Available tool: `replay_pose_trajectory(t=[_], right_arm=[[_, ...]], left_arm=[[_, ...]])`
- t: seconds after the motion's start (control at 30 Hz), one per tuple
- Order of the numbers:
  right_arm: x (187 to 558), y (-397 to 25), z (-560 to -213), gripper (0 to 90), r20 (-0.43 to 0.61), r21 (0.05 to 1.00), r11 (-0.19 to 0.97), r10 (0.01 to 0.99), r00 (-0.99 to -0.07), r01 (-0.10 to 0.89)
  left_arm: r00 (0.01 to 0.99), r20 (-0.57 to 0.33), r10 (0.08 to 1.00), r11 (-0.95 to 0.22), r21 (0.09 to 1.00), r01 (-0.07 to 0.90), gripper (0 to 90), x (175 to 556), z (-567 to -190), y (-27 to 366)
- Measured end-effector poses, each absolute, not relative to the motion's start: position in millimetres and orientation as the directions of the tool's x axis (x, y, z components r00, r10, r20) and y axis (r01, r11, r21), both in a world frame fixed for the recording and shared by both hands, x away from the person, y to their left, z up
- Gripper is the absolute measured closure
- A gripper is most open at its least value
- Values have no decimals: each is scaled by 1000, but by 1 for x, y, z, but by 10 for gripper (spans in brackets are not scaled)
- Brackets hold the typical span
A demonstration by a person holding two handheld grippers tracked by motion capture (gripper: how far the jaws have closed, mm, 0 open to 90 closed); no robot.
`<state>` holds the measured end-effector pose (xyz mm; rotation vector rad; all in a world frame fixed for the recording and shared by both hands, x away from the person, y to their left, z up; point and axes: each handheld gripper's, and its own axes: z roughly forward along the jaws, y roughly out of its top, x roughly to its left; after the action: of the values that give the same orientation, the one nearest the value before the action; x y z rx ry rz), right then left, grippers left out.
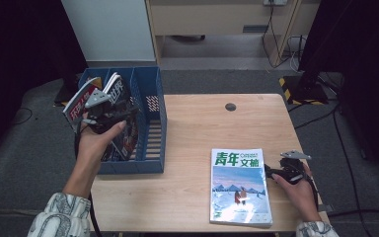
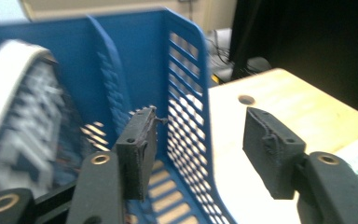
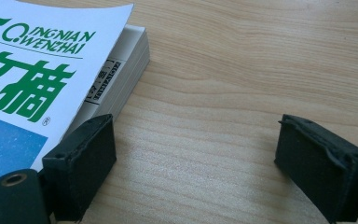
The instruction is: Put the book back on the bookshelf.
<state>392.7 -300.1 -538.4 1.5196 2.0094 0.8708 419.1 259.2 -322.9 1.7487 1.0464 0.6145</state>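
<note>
A blue file rack [image 1: 150, 131] stands on the table's left end with several magazines [image 1: 81, 101] leaning in it. My left gripper [image 1: 127, 111] hovers over the rack, open and holding nothing. In the left gripper view its jaws [image 2: 200, 156] stand wide apart, with the rack's perforated wall [image 2: 186, 74] beyond them and a blurred magazine cover [image 2: 18, 121] to the left. A thick white-and-blue magazine stack [image 1: 239, 185] lies flat at the front right. My right gripper [image 1: 270, 171] rests low on the table at its right edge, open [image 3: 198, 170], its left pad [image 3: 81, 168] beside the stack [image 3: 32, 70].
The wooden table [image 1: 202, 128] has a round cable hole [image 1: 230, 106] near its far edge. A cabinet and cables stand on the floor behind. Bare wood lies between the rack and the stack.
</note>
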Motion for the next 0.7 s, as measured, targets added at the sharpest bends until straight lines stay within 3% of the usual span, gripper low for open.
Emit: replay_pose_trajectory(t=[0.27,0.7], right_arm=[[393,-300,-538,122,6,726,184,961,-275,662],[393,-300,-538,122,6,726,185,961,-275,662]], left_arm=[[566,-67,821,-215,883,416,348,420,-356,232],[600,-115,792,-239,846,476,300,423,-407,206]])
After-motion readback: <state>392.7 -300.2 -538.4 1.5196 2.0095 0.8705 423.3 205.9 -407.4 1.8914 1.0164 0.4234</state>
